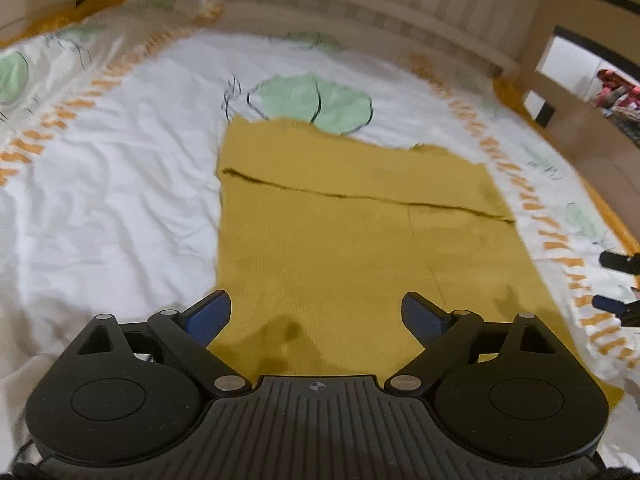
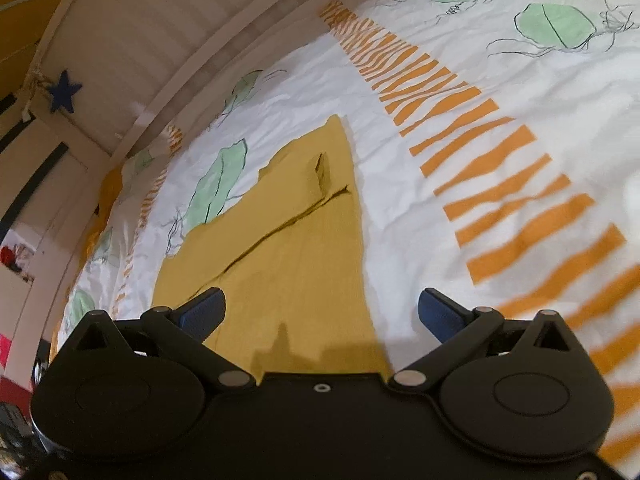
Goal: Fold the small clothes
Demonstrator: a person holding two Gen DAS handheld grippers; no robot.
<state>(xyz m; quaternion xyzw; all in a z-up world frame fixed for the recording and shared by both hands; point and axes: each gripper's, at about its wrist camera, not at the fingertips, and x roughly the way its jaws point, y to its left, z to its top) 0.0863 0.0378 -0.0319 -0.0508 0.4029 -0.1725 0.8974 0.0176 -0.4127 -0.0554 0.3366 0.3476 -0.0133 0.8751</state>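
Left tongs (image 1: 316, 314): spread wide, blue-padded fingers (image 1: 210, 316) well apart, nothing between them; they hang over the near end of the mustard-yellow knit garment (image 1: 352, 240), no contact visible. Right tongs (image 2: 322, 314): likewise spread wide and empty; left finger over the yellow cloth, right finger over bare sheet, so the tongs straddle the garment's right edge. In the left wrist view the right tongs' two dark finger tips (image 1: 618, 280) show at the far right edge, beside the garment, over the sheet's orange border. Garment: lies flat on the bed, on a white bedsheet printed with pale green leaf shapes and orange dash bands (image 1: 108, 184). Roughly rectangular outline, long axis running away from both cameras. One dark fold line crosses it from side to side in its far half; far edge uneven, overlapping a green leaf print (image 1: 312, 98). Near the far right corner, right wrist view, a small raised pucker (image 2: 322, 170) in the cloth. Behind the bed: pale slatted wooden headboard (image 2: 152, 32); a dark blue star (image 2: 64, 96) hangs at its left end.
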